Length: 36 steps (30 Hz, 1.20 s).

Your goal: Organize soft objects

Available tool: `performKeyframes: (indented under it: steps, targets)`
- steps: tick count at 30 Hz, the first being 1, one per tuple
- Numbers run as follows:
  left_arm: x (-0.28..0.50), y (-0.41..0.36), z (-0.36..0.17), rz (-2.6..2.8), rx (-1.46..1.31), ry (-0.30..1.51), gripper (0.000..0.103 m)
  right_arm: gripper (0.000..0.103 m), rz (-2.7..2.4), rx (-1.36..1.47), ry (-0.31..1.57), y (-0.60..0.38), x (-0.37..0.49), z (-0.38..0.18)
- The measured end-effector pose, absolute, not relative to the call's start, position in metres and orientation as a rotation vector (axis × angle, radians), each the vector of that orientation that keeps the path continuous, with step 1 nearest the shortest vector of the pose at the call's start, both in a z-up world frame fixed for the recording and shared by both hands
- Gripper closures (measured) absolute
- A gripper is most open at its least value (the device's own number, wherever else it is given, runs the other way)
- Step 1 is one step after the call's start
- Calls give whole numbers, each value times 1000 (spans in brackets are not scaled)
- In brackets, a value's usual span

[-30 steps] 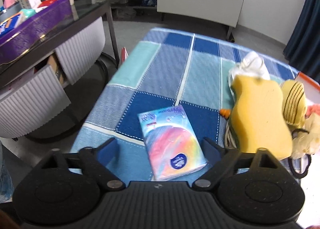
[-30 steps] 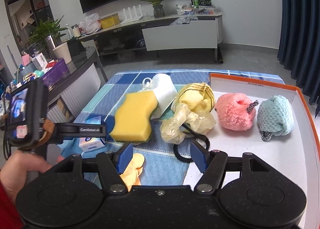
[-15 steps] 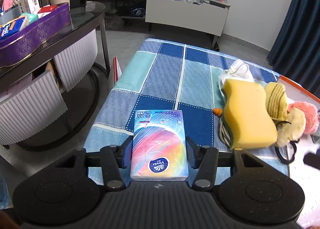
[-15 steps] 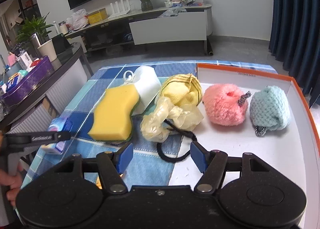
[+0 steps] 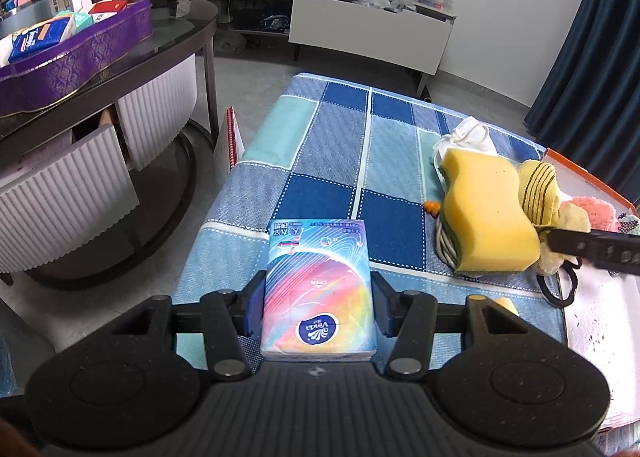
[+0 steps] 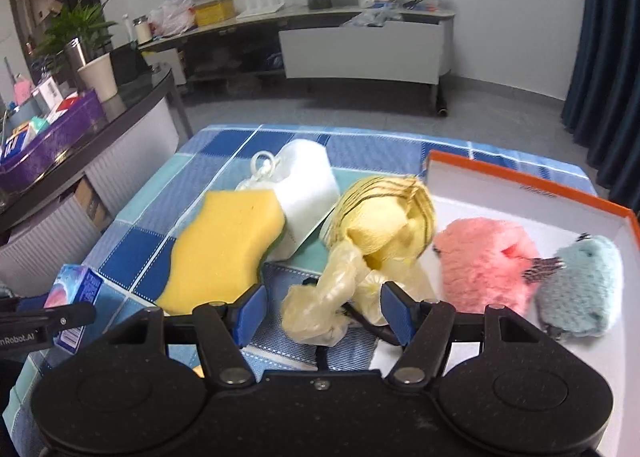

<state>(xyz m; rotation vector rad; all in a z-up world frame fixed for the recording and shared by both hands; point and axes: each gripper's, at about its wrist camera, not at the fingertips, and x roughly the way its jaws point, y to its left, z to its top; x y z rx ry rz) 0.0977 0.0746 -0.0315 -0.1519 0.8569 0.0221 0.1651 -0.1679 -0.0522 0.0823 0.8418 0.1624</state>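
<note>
The left gripper (image 5: 318, 309) is pinching a rainbow-printed pack of Vinda tissues (image 5: 320, 289) between its blue pads, which are pressing on the pack's two long sides; the jaws have just been closing onto it. The pack is sitting over the near left edge of the checked blue tablecloth (image 5: 344, 137).

The right gripper (image 6: 322, 313) is hovering with its fingers spread wide, a crumpled translucent yellow glove (image 6: 320, 309) lying between them without either pad touching it. A black hair tie (image 6: 360, 321) is showing partly under the glove.

Toward the right side of the tablecloth a yellow sponge (image 6: 224, 245) is lying beside a white foam block (image 6: 306, 193), with a yellow cloth (image 6: 384, 217) striped in dark lines just right of the block. An orange-rimmed white box lid (image 6: 520, 181) is sitting at the cloth's right edge, holding a pink fluffy scrunchie (image 6: 480, 261) and, touching it on the right, a pale teal fluffy scrunchie (image 6: 580, 289).
</note>
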Motion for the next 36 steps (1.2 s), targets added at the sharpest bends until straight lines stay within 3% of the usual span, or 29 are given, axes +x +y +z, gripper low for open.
performKeyframes:
  steps: [1, 2, 3, 5, 7, 19, 36]
  targets:
    - [98, 74, -31, 22, -152, 855, 50, 33, 174, 78, 846, -167, 167, -55]
    - [98, 74, -31, 20, -150, 854, 50, 59, 174, 75, 852, -166, 168, -58]
    - [97, 74, -31, 17, -149, 854, 50, 71, 168, 67, 857, -166, 169, -59]
    - [95, 73, -31, 14, -152, 851, 50, 86, 172, 62, 851, -166, 166, -60]
    - [94, 73, -31, 11, -152, 848, 50, 91, 175, 78, 829, -168, 161, -56]
    - [84, 60, -11, -27, -157, 794, 50, 93, 195, 141, 692, -183, 110, -4]
    - [57, 27, 14, -98, -109, 745, 50, 92, 187, 180, 652, -179, 65, 18]
